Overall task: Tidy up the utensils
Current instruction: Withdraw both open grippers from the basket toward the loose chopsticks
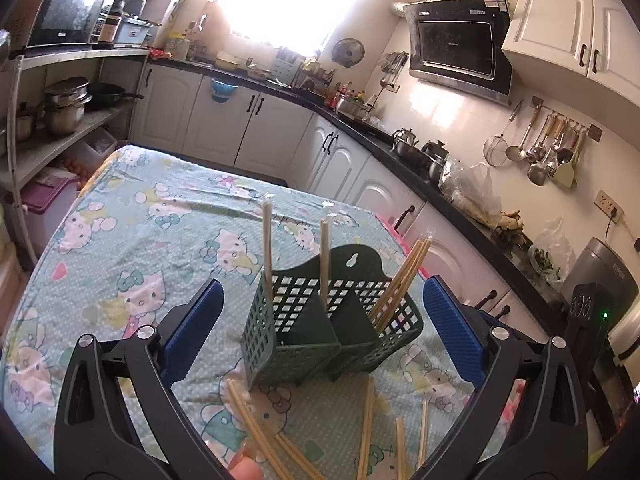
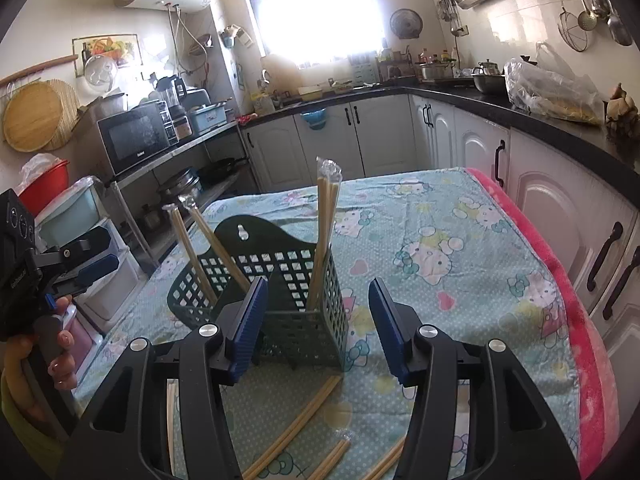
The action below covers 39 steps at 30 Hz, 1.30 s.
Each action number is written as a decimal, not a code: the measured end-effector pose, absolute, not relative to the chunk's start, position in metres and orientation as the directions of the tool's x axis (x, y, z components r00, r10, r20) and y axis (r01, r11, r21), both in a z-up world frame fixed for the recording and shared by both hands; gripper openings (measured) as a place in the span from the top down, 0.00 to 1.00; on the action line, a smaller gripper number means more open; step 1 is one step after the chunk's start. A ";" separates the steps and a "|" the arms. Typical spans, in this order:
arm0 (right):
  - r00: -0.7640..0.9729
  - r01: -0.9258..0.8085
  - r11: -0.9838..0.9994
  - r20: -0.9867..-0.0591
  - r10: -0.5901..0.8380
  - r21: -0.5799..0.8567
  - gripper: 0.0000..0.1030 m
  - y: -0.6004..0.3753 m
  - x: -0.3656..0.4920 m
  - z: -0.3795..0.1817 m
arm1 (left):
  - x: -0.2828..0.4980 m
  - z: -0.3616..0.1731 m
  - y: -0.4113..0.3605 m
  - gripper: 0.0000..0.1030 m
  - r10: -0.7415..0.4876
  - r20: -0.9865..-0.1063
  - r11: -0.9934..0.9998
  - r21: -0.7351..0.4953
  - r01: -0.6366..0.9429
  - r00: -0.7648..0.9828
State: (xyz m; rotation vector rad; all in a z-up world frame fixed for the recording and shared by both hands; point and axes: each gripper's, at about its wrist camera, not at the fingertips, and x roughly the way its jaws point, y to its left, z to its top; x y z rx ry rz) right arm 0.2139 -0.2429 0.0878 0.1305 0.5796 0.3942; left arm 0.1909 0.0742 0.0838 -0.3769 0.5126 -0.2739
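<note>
A dark green perforated utensil caddy [image 1: 320, 328] stands on the table, also in the right wrist view [image 2: 296, 304]. Wrapped chopstick pairs stand in its compartments [image 1: 400, 280] [image 2: 326, 232]. More wrapped chopsticks lie loose on the cloth in front of the caddy [image 1: 366, 428] [image 2: 296, 428]. My left gripper [image 1: 322, 328] is open, its blue pads wide apart on either side of the caddy without touching it. My right gripper [image 2: 318, 332] is open and empty, just before the caddy's near corner. The left gripper also shows at the left edge of the right wrist view [image 2: 52, 276].
The table is covered with a Hello Kitty cloth [image 1: 140, 240]. A pink blanket edge [image 2: 568, 312] runs along its right side. White cabinets [image 2: 560, 208] and a dark counter stand close to the right. A shelf rack [image 1: 48, 128] with pots stands to the left.
</note>
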 end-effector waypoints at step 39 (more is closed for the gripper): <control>0.632 -0.373 0.901 -0.649 0.423 0.224 0.49 -0.202 0.195 0.026 | 0.180 -0.011 0.096 0.10 -0.276 -0.618 0.924 -0.382 0.025 0.736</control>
